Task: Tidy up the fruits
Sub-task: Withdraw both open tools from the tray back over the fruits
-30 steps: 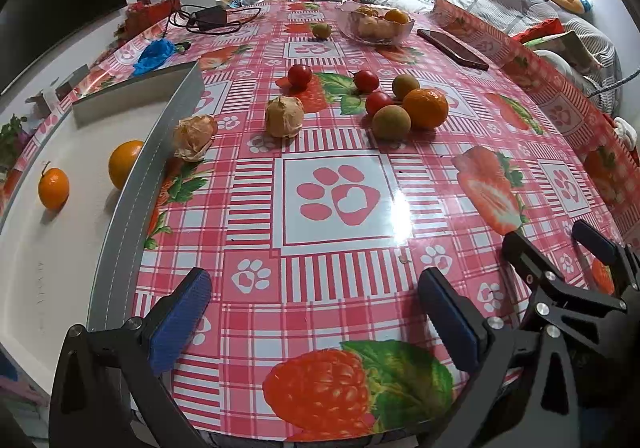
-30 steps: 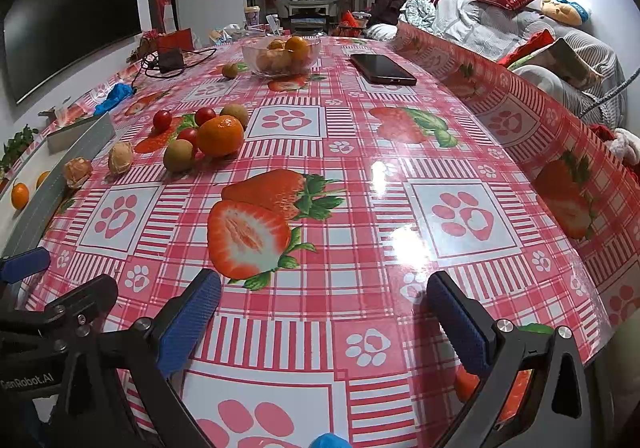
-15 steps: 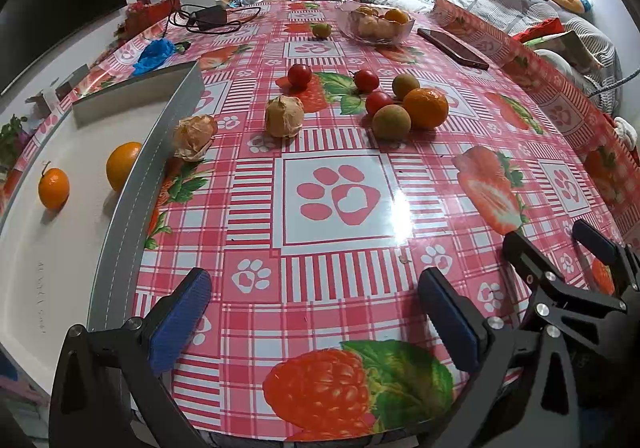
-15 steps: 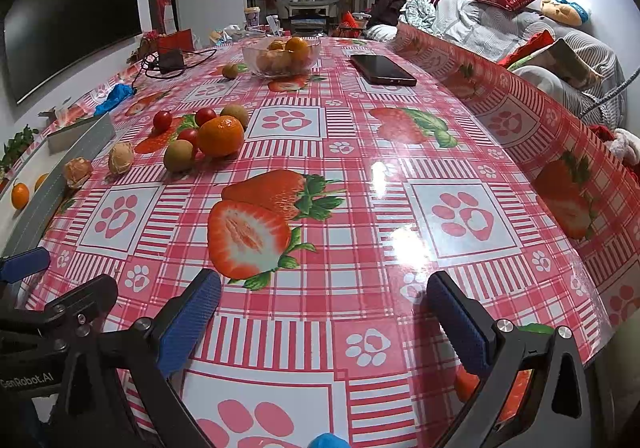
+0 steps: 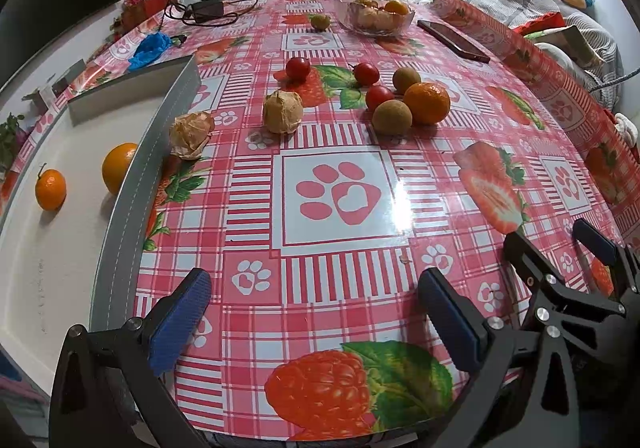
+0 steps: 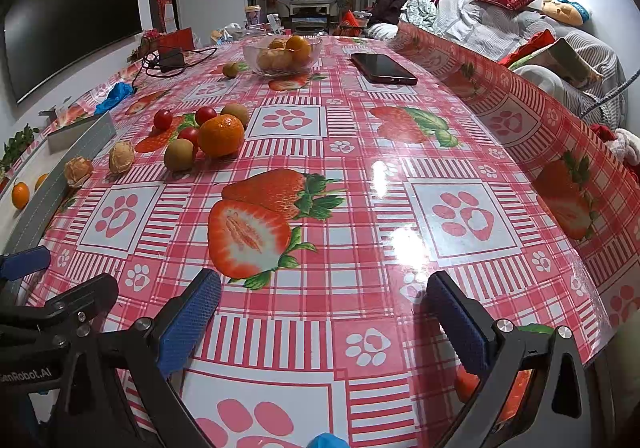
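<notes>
Both grippers, left [image 5: 312, 312] & right [image 6: 320, 312], hover wide open, empty, at table's near edge. Loose fruit [image 5: 426, 103] sits mid-table; tray [image 5: 120, 208] w/ two oranges [image 5: 50, 189] probably the sorting spot.

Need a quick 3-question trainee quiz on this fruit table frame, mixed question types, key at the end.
1. True or false: the left gripper and right gripper are both open and empty.
2. How many orange citrus fruits lie in the shallow white tray?
3. Multiple choice: the large loose orange mandarin on the red checked tablecloth sits closest to:
A. the clear glass bowl of fruit
B. the round brown-green fruit
C. the black phone

Key: 1 true. 2 two, the stemmed small orange and the bigger orange at the tray's grey rim. 3 B.
</notes>
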